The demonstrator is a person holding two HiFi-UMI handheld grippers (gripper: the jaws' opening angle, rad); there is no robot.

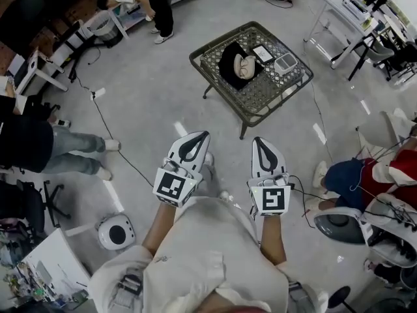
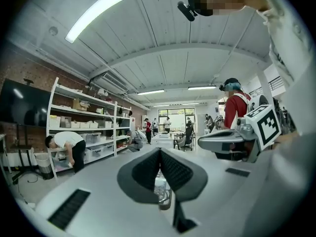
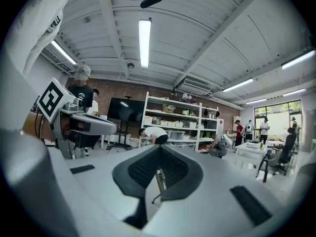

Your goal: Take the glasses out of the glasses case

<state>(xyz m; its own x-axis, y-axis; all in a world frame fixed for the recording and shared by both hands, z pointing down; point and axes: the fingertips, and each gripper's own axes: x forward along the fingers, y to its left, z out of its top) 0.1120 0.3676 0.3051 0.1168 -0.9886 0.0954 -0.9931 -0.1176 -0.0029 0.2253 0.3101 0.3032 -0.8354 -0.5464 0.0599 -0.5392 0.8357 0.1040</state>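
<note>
Left tongs [image 1: 199,138], right tongs [image 1: 260,143]: glasses case [image 1: 245,66] lies well beyond

- The counter [image 1: 215,62] stands ahead of both claws, well apart from them.
- On it, the glasses case [image 1: 245,66] lies on a cloth [image 1: 228,57], a box [image 1: 285,62] to its right (a card [image 1: 263,53] between them).
- The left claw [image 1: 199,137] is beside the right claw [image 1: 259,143].

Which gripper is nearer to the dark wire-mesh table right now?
Right, slightly. The right gripper points toward the near corner of the dark wire-mesh table, still short of it. The left gripper is held alongside, further off to the left.
</note>
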